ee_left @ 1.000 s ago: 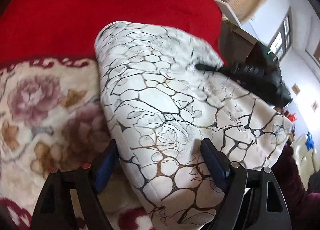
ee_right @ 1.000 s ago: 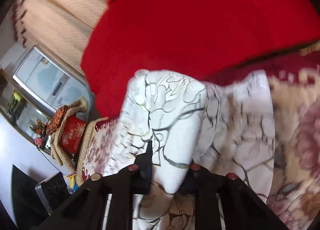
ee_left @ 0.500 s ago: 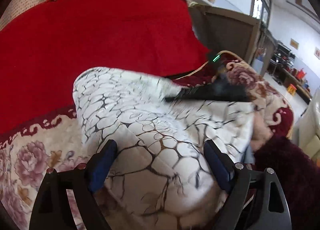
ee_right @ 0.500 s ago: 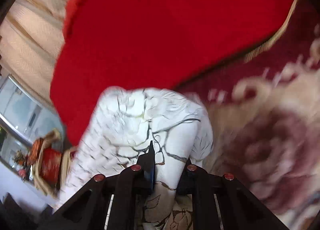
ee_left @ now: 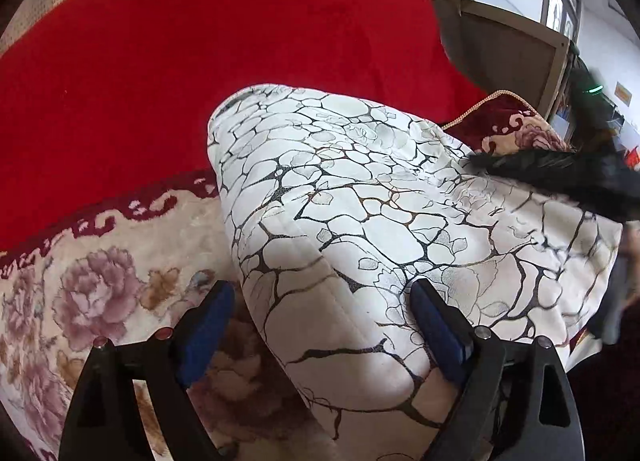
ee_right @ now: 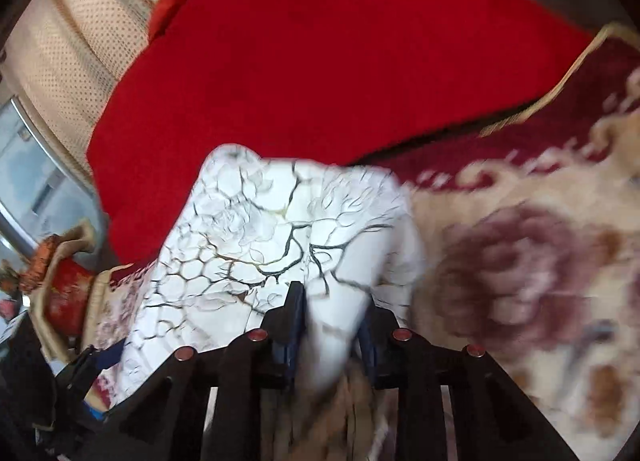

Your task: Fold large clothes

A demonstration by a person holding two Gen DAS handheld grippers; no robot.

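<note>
- One padded white garment [ee_left: 360, 221], black crackle-patterned, lies between the left gripper [ee_left: 320, 325]'s wide-spread fingers, held by neither.
- The right gripper [ee_right: 330, 325]'s fingers are opening around a fold.

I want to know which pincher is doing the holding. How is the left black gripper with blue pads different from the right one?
The left gripper stands wide, with the white padded garment with black crackle lines lying loosely between its pads; the right gripper is much narrower. The left pads sit apart from the cloth on one side; the right jaws are opening, with a bunched fold between them. Both have blue pads and point at the same garment.
</note>
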